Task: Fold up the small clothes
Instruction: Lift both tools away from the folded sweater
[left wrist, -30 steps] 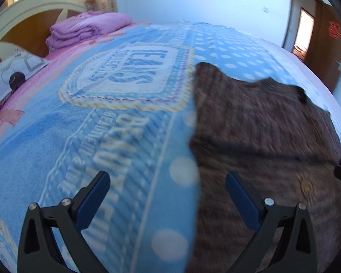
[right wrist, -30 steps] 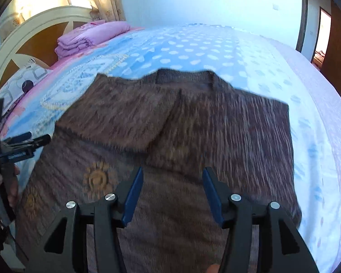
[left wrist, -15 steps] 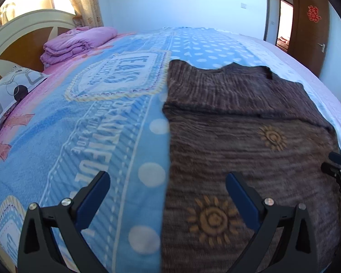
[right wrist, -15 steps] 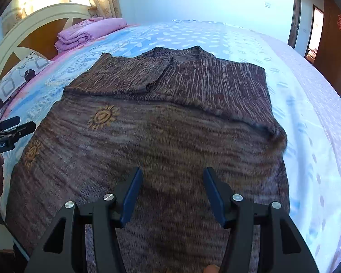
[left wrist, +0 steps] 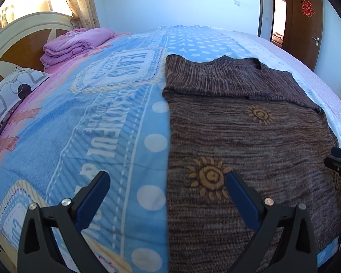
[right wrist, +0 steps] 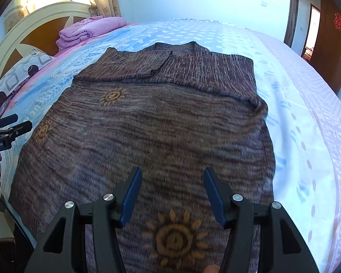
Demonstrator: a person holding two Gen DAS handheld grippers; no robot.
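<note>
A brown knit sweater (left wrist: 250, 141) with orange sun patterns lies flat on the bed, both sleeves folded in across its upper part; it also shows in the right wrist view (right wrist: 152, 132). My left gripper (left wrist: 167, 182) is open and empty above the sweater's left edge near the hem. My right gripper (right wrist: 171, 177) is open and empty above the sweater's lower middle. The right gripper's tip shows at the right edge of the left wrist view (left wrist: 338, 161). The left gripper shows at the left edge of the right wrist view (right wrist: 9, 127).
The bed has a blue printed blanket (left wrist: 97, 122). A folded pink quilt (left wrist: 77, 43) and a patterned pillow (left wrist: 9, 91) lie by the white headboard (left wrist: 22, 34). A brown door (left wrist: 307, 22) stands at the far right.
Both grippers have pulled back toward the near edge of the bed, so more of the sweater's hem end shows. Both stayed open. The sweater has not moved.
</note>
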